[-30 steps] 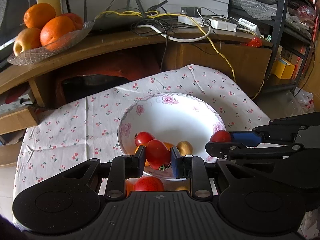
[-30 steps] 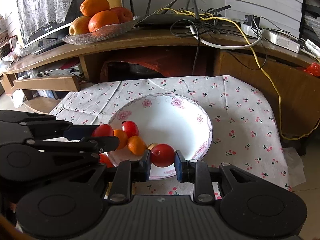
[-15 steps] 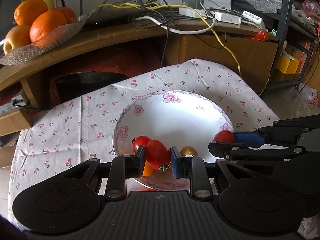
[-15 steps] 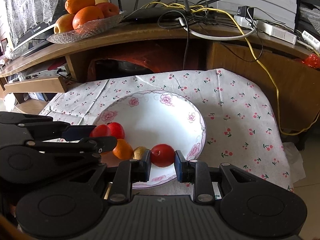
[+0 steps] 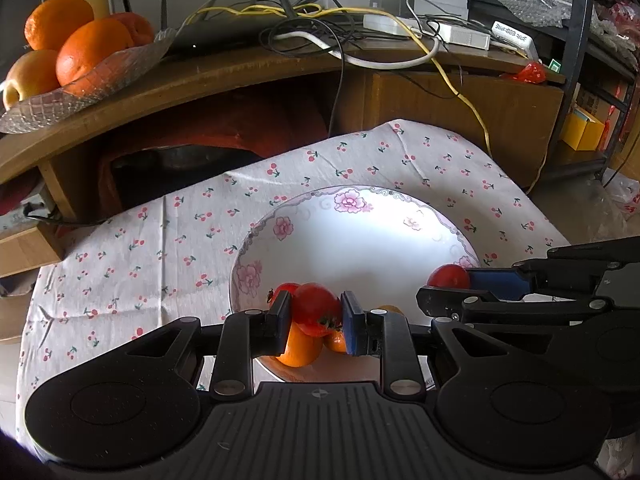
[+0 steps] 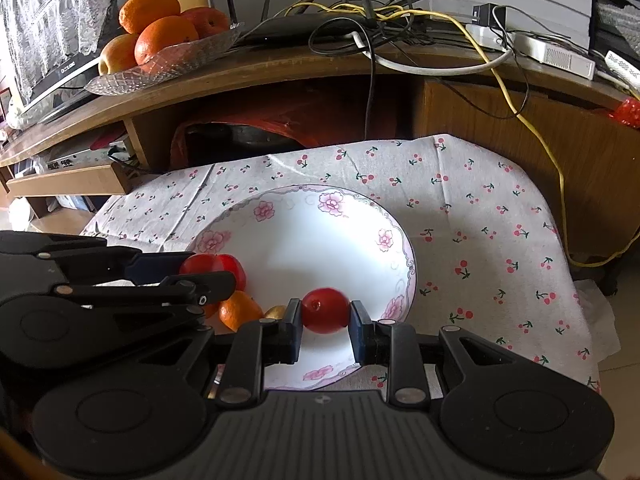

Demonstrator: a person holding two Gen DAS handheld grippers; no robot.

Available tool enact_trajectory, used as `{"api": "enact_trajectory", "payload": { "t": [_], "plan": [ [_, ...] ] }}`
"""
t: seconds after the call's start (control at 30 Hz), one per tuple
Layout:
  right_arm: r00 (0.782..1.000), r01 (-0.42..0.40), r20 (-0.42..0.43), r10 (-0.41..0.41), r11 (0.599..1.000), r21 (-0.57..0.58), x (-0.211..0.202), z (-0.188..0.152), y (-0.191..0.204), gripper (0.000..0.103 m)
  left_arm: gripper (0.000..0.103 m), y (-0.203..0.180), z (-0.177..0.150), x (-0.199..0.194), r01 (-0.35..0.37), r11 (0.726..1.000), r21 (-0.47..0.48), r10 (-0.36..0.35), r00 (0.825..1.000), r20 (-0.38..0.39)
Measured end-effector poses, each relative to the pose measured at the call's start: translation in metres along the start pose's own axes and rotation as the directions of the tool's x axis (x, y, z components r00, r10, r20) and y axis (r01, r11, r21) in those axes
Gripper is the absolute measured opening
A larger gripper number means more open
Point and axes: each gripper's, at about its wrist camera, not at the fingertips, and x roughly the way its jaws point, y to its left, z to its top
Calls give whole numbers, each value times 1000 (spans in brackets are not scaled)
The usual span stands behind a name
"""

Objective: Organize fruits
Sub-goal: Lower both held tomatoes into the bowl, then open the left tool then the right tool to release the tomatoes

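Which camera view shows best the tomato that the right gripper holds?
The right wrist view. There the tomato sits whole between the right gripper fingers, above the plate. The left wrist view shows the same tomato from the side only, partly hidden behind one finger at the picture's right edge.

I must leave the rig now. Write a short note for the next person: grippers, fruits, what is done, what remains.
Left gripper: shut on a red tomato, over the near-left part of the floral plate.
Right gripper: shut on another red tomato, over the plate's near-right part.
In the plate: one more tomato, two small oranges, a yellowish fruit.
Done: both tomatoes gripped.
Left: place them; destination not evident. The glass fruit dish on the shelf is a possible one.
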Motion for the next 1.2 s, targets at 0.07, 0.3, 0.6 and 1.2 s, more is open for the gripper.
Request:
{"api": "enact_trajectory", "payload": {
  "t": [0.07,0.3,0.6,1.2],
  "plan": [
    [1000,0,-1,0,1000,5,1,1,-1,27,32,0,1,2,0,1000,-2,0,1000,-1],
    [1000,1,-6,-1,1000,15,6,3,-2,28,34,1,2,5,-19,1000,-4,19,1000,1],
    [999,26,-28,-26,999,26,15,3,-4,28,36,1,2,7,-15,1000,-1,15,1000,-4],
    [999,34,-36,-33,999,25,19,0,-3,28,44,3,4,4,-31,1000,-3,31,999,7]
  ]
}}
